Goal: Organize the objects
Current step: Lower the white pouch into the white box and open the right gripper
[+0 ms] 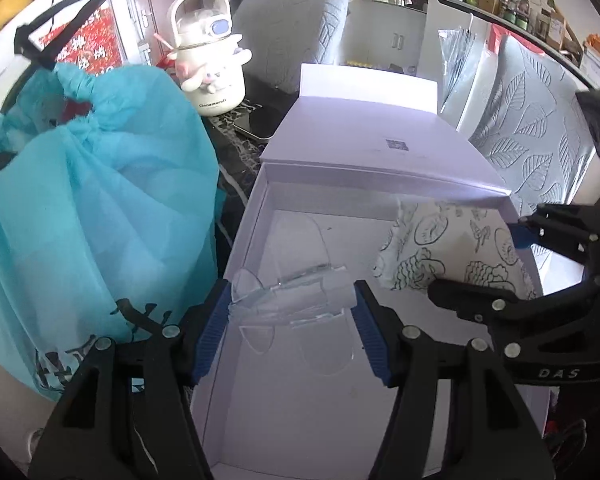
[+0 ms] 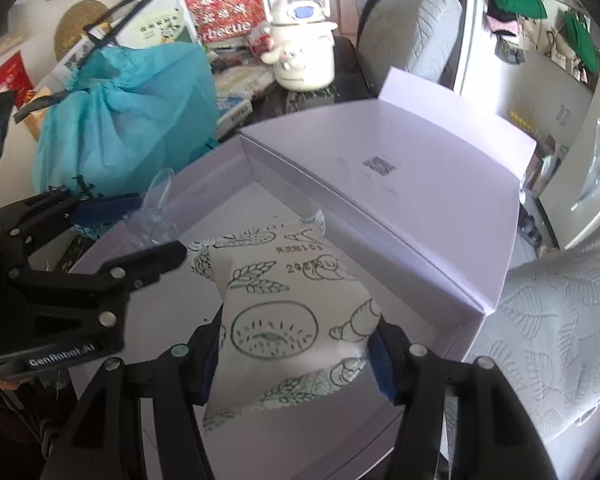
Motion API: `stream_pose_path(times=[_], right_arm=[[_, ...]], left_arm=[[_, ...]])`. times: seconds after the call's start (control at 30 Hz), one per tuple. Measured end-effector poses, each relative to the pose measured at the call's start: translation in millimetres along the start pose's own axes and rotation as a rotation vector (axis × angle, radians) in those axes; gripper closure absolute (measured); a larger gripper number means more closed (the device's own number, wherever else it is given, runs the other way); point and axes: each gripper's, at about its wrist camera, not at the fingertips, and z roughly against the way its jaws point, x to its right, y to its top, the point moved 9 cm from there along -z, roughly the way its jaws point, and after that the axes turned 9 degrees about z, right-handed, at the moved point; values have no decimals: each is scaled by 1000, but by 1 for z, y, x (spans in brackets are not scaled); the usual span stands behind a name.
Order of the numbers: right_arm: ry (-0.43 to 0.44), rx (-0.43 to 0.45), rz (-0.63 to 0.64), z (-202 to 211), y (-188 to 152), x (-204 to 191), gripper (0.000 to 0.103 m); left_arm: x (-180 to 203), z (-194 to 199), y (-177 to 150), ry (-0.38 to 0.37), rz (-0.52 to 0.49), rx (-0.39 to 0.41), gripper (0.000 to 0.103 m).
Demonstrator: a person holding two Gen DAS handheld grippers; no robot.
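Note:
An open lilac box (image 1: 249, 220) lies below both grippers, its lid (image 1: 380, 136) folded back behind it. In the left wrist view my left gripper (image 1: 292, 300) is shut on a clear plastic piece (image 1: 260, 298), held just above the box floor. To its right, my right gripper (image 1: 480, 258) grips a white snack packet (image 1: 428, 240) printed with line drawings. In the right wrist view the right gripper (image 2: 296, 340) is shut on that packet (image 2: 284, 304) low inside the box (image 2: 340, 216). The left gripper (image 2: 156, 226) with the clear piece (image 2: 160, 196) is at the box's left wall.
A tied teal bag (image 1: 92, 200) presses against the box's left side. Behind it stand a white cartoon pot (image 1: 212, 60) and a dark phone (image 1: 260, 122) on a dark table. Chairs with grey leaf-pattern covers (image 1: 532, 120) stand to the right of the box.

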Motion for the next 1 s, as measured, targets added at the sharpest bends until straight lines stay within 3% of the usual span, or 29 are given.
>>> stream_pose_path(times=[0.17, 0.53, 0.83, 1.0], right_arm=[[-25, -11, -8, 3, -2, 4, 34], [-55, 24, -17, 27, 2, 8, 31], [-103, 100, 33, 66, 12, -9, 27], [-78, 107, 44, 79, 8, -25, 24]], left_arm=[[0, 0, 1, 1, 14, -3, 43], [1, 20, 11, 6, 35, 53, 35], [-3, 54, 3, -24, 86, 85, 34], [-7, 78, -3, -1, 79, 105, 34]])
